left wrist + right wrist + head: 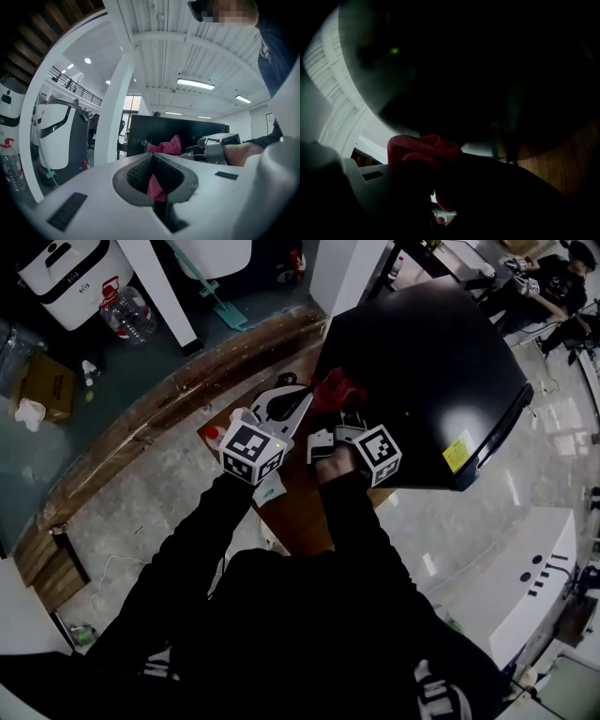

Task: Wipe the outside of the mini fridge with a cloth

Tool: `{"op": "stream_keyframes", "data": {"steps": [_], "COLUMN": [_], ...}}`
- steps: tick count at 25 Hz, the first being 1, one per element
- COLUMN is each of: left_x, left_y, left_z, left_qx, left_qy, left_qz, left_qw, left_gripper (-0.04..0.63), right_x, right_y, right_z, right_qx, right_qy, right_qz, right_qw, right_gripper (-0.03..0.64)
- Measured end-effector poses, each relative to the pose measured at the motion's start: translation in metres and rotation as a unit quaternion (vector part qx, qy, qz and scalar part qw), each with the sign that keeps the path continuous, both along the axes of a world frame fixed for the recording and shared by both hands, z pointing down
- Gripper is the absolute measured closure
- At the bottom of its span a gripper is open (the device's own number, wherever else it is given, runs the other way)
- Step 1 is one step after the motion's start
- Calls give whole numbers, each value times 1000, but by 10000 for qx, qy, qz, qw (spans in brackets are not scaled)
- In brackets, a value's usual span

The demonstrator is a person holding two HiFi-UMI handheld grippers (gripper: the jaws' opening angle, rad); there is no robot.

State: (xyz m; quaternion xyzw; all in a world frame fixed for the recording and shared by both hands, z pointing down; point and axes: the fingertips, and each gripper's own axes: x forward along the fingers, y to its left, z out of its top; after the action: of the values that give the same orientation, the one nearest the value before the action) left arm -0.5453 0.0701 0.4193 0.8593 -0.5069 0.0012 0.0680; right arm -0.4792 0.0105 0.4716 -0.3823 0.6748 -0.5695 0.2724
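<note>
Below, a small brown wooden table [302,491] stands on a pale, marbled floor [141,484], and a long curved wooden ledge [187,390] separates that floor from a darker, greenish one, where a clear water bottle [127,313], a white bin-like unit [70,268] and a cardboard box [49,381] sit well apart from the work. A white machine housing [525,568] fills the lower right of the room, and the left gripper view shows a white ribbed ceiling with strip lights and a white column. The mini fridge [422,381] stands on the table, a glossy black box with a bright glare across its top face and a yellow sticker near one edge. The cloth [337,390] is red and bunched into a crumpled wad at the fridge's near left corner, up against the black side. The left tongs [305,401] are closed, with a strip of the red fabric pinched in their gap, plain in the left gripper view. The right tongs [347,413] come in just beside them; their own view is dim, yet the wad sits clamped between the two dark jaws under the fridge's black surface [464,70], with wood grain of the table at the lower right
</note>
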Motion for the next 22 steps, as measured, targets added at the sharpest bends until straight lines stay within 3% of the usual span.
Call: {"op": "stream_keyframes", "data": {"steps": [14,22], "left_x": [11,28], "left_y": [-25,-37], "left_z": [135,197], "left_qx": [-1152,-1669], "left_qy": [-40,-267], "left_qz": [140,266], "left_qw": [9932,9853], "left_gripper": [590,591], "right_x": [2,7], "right_y": [-6,-4], "right_z": [136,209], "right_qx": [-944,-1376], "right_qy": [177,418], "right_qz": [10,10], "right_qw": [9954,9896], "right_gripper": [522,523]}}
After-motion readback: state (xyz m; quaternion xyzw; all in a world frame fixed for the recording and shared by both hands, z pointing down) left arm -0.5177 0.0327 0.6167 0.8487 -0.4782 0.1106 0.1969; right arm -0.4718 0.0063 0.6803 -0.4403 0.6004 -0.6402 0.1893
